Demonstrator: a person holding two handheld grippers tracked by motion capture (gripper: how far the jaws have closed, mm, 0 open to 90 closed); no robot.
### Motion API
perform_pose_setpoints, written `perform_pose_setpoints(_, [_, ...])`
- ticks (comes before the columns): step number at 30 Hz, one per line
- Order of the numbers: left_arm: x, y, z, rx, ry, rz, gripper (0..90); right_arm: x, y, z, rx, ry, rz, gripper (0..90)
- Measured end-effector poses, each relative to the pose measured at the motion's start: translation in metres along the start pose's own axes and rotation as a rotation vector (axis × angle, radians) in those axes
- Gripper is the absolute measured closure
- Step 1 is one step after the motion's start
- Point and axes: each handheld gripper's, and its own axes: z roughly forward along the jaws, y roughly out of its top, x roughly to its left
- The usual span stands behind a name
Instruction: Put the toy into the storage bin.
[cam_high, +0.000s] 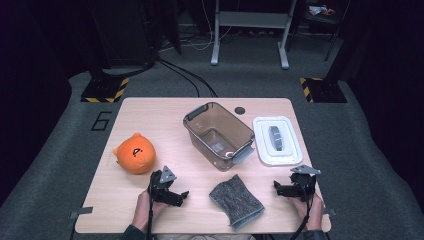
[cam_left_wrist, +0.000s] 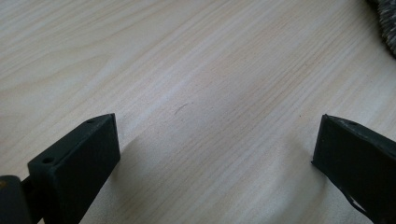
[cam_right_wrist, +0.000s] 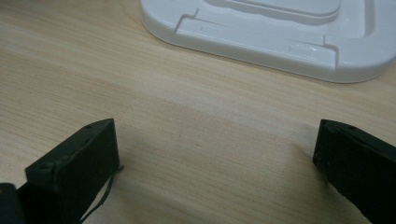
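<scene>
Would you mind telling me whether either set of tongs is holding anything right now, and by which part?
Nothing is held. The left tongs and the right tongs both stand open over the bare table, with only wood between their jaws.

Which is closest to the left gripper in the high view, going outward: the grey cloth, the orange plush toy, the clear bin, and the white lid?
From the left gripper:
1. Orange plush toy, up and to its left; grey cloth, to its right. These two are too close to call.
2. Clear bin, at the table's middle.
3. White lid, far right.
</scene>
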Motion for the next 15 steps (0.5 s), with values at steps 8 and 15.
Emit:
perform_pose_setpoints(8, [0.002,0.0,-0.002,0.012,0.002,-0.004,0.3,0.004,0.0,0.0,0.001,-0.023,0.022,0.0])
perform_pose_setpoints(15, [0.007,0.005,-0.023,-0.04,-0.011,-0.009,2.1,0.003,0.001,0.001,-0.001,-0.021,0.023,0.0])
